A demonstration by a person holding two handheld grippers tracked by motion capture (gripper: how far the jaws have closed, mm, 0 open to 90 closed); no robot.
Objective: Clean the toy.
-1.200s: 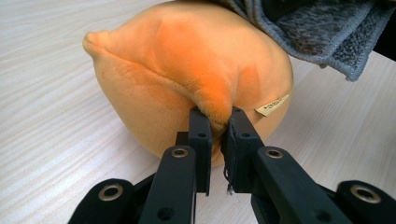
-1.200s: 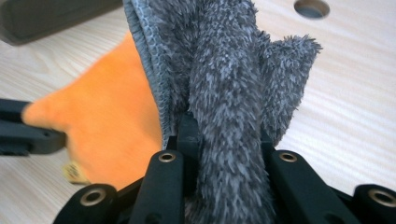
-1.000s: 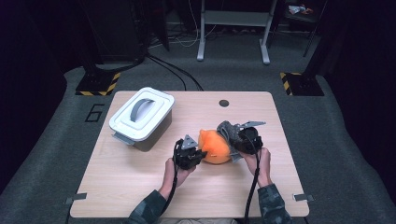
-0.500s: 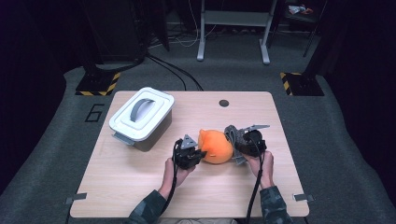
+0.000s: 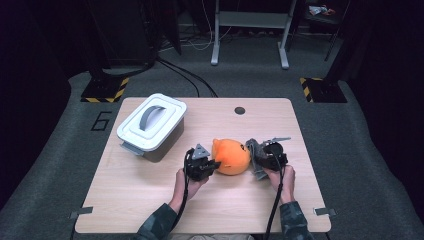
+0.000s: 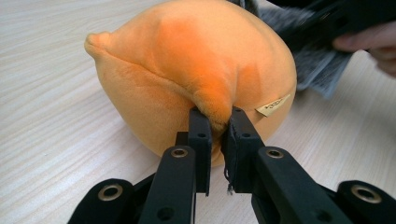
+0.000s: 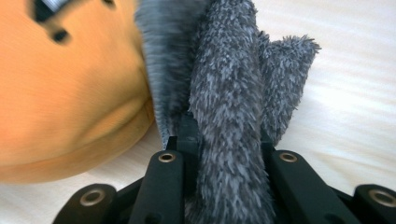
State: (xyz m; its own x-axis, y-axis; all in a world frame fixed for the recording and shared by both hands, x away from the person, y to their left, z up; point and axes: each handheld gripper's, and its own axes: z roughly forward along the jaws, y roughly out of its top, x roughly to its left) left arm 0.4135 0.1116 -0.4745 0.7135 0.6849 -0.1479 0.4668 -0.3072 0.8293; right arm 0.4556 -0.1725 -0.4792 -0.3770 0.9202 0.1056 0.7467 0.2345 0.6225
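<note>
Left gripper (image 6: pixel 215 122) pinches the orange plush toy (image 5: pixel 231 156) at 9 o'clock to steady it; right gripper (image 7: pixel 229 135) clamps the grey cloth (image 7: pixel 229 79) at 3 o'clock for wiping

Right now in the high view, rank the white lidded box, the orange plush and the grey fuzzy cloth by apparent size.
1. white lidded box
2. orange plush
3. grey fuzzy cloth, partly hidden by the right gripper, so its size is unsure.

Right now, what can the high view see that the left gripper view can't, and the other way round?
The high view alone shows the white lidded box, the table edges and the floor. The left gripper view alone shows the small tag on the orange plush toy and the left tool pinching a fold of its fabric. Both show the toy, the grey fuzzy cloth and the wooden tabletop.
</note>
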